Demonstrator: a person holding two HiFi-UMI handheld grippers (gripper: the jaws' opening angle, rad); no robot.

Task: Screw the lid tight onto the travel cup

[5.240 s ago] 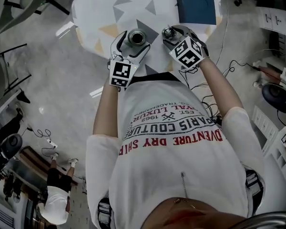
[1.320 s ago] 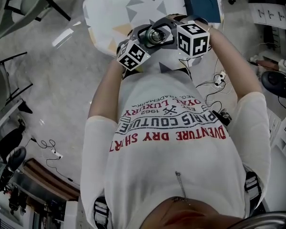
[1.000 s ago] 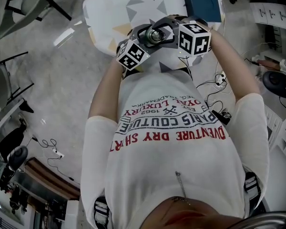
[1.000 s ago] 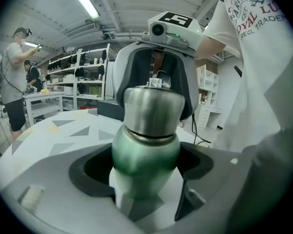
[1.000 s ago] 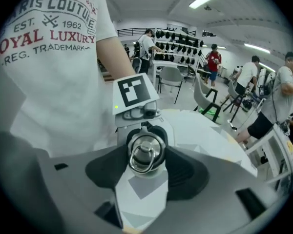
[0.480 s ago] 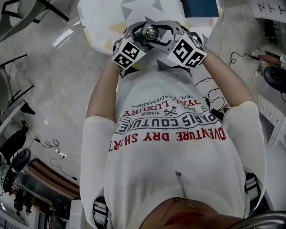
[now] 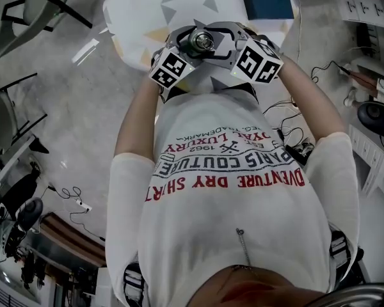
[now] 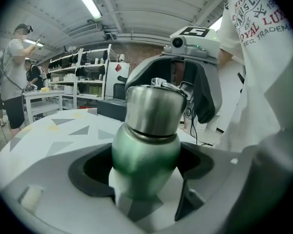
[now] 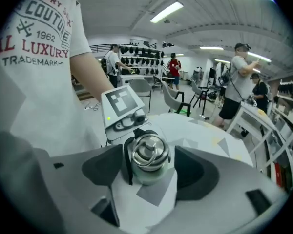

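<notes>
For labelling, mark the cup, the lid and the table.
cup (image 8: 145,161): left gripper view, on its green body.
lid (image 9: 147,156): right gripper view, on its top, at the ring.
table (image 7: 144,8): head view, on the bare patterned top.

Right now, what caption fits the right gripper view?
Right tool, jaws just opening, around the steel lid on the travel cup the left tool holds.

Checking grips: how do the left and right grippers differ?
The left gripper is clamped on the green travel cup; the right gripper has just been opening, its fingers clear of the steel lid between them. The left gripper meets the cup side-on, the right gripper from above. Both surround the same cup.
</notes>
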